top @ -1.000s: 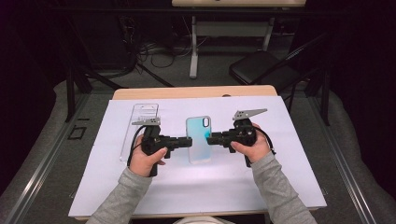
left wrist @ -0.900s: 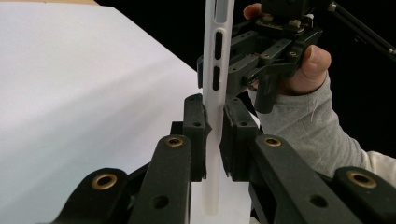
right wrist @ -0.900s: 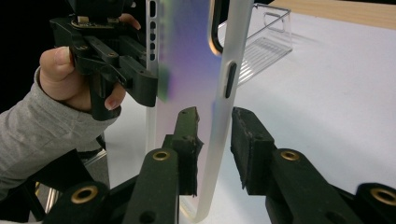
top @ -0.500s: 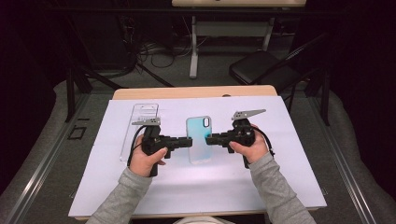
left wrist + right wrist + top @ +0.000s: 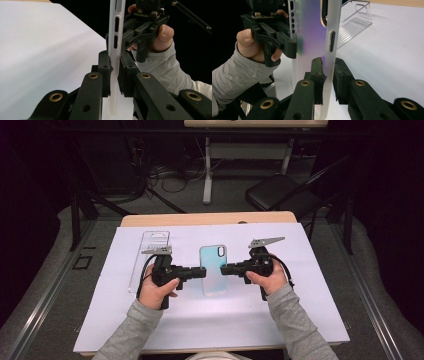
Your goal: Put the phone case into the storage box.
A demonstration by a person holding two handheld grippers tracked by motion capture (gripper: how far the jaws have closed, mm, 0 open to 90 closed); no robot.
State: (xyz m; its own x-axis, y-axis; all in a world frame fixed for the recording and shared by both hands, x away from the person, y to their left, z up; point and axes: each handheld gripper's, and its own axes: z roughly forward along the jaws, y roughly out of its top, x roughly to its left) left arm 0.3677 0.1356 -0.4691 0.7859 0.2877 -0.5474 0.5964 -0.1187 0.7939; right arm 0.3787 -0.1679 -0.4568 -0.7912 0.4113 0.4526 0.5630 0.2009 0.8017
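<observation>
Phone case (image 5: 213, 276) sits mid-sheet btwn both grippers: left gripper (image 5: 202, 273) at its 9 o'clock edge, right gripper (image 5: 223, 269) at 3 o'clock, each w/ jaws pinching a side rim. Clear plastic case (image 5: 150, 256) lies at 9 o'clock on white sheet (image 5: 310, 290).

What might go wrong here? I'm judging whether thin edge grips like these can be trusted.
Each tool, left and right, pinches just one thin side rim of the phone case, so it could slip out or twist. Pulling the hands apart might flex or crack the rim. If dropped, it could land on the clear case lying nearby on the white sheet.
</observation>
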